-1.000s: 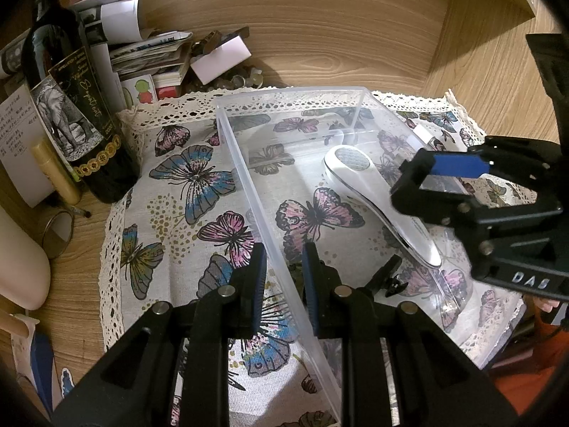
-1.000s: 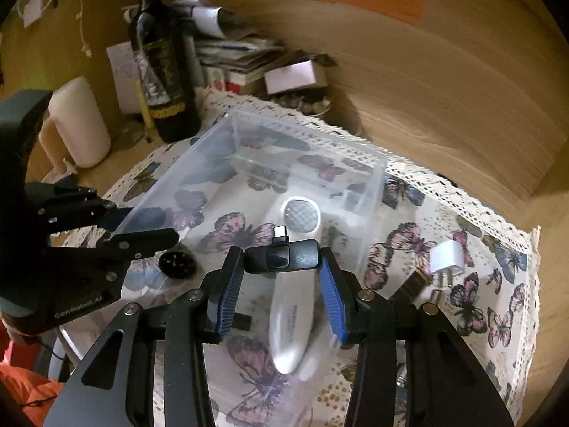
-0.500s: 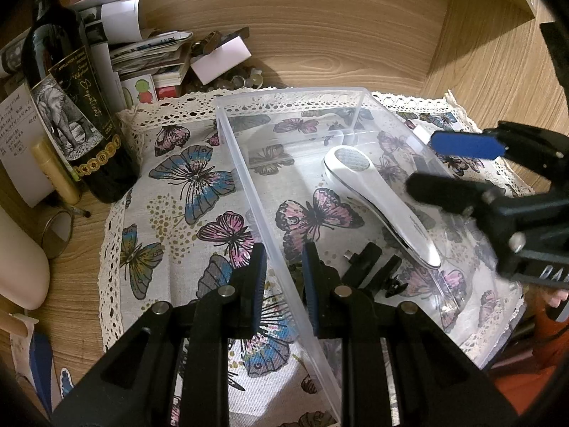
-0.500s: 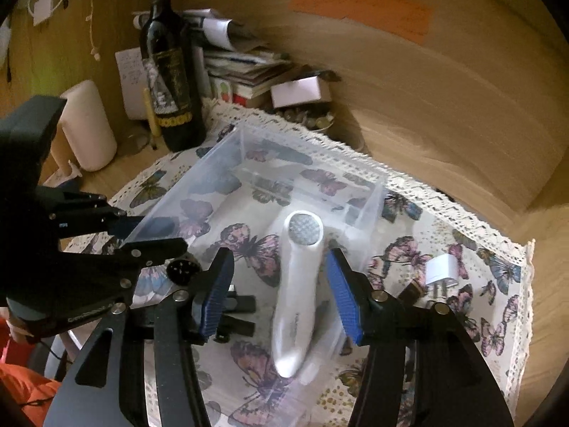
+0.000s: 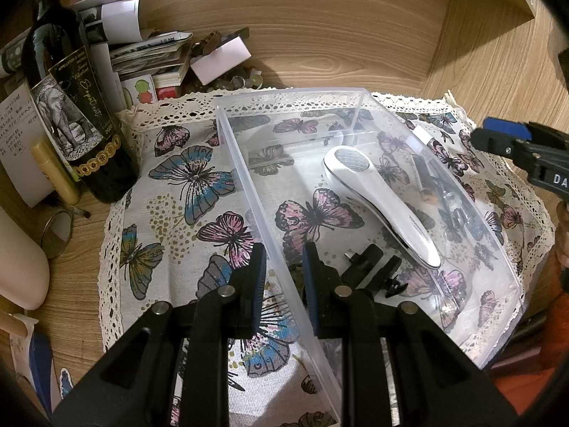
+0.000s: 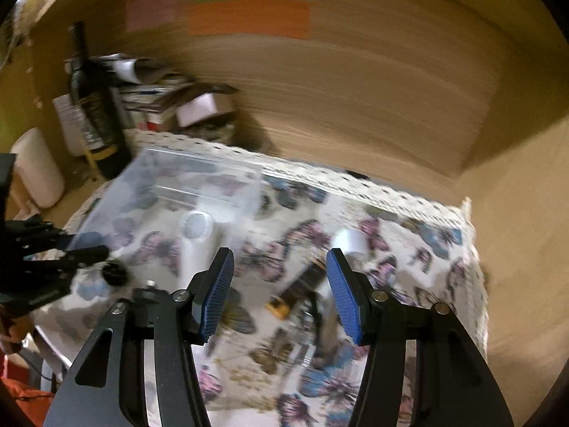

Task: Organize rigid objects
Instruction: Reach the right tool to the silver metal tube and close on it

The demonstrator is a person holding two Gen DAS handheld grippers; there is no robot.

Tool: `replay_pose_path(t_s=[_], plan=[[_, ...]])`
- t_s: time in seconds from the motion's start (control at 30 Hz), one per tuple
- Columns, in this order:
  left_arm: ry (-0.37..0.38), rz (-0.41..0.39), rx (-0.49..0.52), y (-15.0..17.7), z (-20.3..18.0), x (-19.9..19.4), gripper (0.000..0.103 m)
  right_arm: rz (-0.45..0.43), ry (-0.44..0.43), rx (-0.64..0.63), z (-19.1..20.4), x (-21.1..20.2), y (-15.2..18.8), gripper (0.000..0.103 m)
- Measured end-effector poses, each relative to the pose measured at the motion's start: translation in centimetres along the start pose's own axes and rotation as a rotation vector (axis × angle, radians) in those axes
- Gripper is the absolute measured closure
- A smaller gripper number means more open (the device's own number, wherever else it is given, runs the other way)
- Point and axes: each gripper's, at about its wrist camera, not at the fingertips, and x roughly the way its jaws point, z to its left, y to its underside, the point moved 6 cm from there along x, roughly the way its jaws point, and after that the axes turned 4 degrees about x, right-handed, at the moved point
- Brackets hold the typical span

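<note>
A clear plastic bin point(image 5: 366, 98) sits on a butterfly-print cloth point(image 5: 185, 185). Inside lie a white handheld device point(image 5: 380, 203) and a small black adapter point(image 5: 362, 258). My left gripper point(image 5: 282, 277) is shut on the bin's near-left wall point(image 5: 249, 192). My right gripper point(image 6: 281, 293) is open and empty, to the right of the bin, above a white plug point(image 6: 350, 242) and a dark brown stick-shaped object point(image 6: 298, 290) on the cloth. The right wrist view is motion-blurred; the bin point(image 6: 199, 174) and the white device point(image 6: 197, 235) show at its left.
A dark wine bottle point(image 5: 71, 106) stands left of the cloth, with a stack of papers and books point(image 5: 149, 57) behind it. A white cylinder point(image 5: 17, 270) lies at far left. Wooden walls point(image 5: 320, 28) enclose the back and right.
My right gripper opened and dropped the black adapter into the bin, then swung right, out over the cloth beside the bin. My left gripper kept hold of the bin wall.
</note>
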Motion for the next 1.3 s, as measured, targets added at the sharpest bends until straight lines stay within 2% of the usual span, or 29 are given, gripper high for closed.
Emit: replay_pose_path(t_s=[0.3,0.47,0.57,0.63,0.67,0.77,0.87,1.0,1.17,1.27,1.3], plan=[[-0.001,0.001,0.002,0.0,0.1,0.1,0.082,0.077,0.091,0.061,-4.0,2.1,3.6,0.052],[-0.001,0.001,0.002,0.0,0.1,0.1,0.082,0.143,0.091,0.105,-5.6,3.7,5.7,0.053],[-0.001,0.001,0.002,0.0,0.1,0.1,0.082,0.169,0.075,0.117,-5.7,4.2,6.7,0.056],[-0.002,0.003,0.003,0.0,0.1,0.2,0.082,0.189,0.078,0.116,-5.8,4.6,7.5,0.065],[-0.002,0.004,0.004,0.0,0.2,0.2,0.082,0.194,0.079,0.117,-5.9,4.7,7.7,0.065],[-0.003,0.004,0.006,0.1,0.3,0.2,0.082,0.190,0.085,0.132,-6.4,4.3,7.8,0.068],[-0.002,0.003,0.005,0.1,0.2,0.2,0.082,0.191,0.025,0.172,-6.8,3.9,7.4,0.068],[0.002,0.000,0.003,0.1,0.3,0.3,0.082,0.167,0.054,0.178,-7.1,4.2,6.1,0.068],[0.005,-0.002,0.004,0.2,0.3,0.2,0.082,0.206,0.065,0.151,-6.3,7.0,5.4,0.068],[0.007,-0.003,0.007,0.2,0.3,0.2,0.081,0.262,0.077,0.132,-6.0,9.3,6.0,0.077],[0.007,-0.003,0.008,0.2,0.3,0.2,0.081,0.251,0.080,0.132,-6.0,9.5,6.0,0.078]])
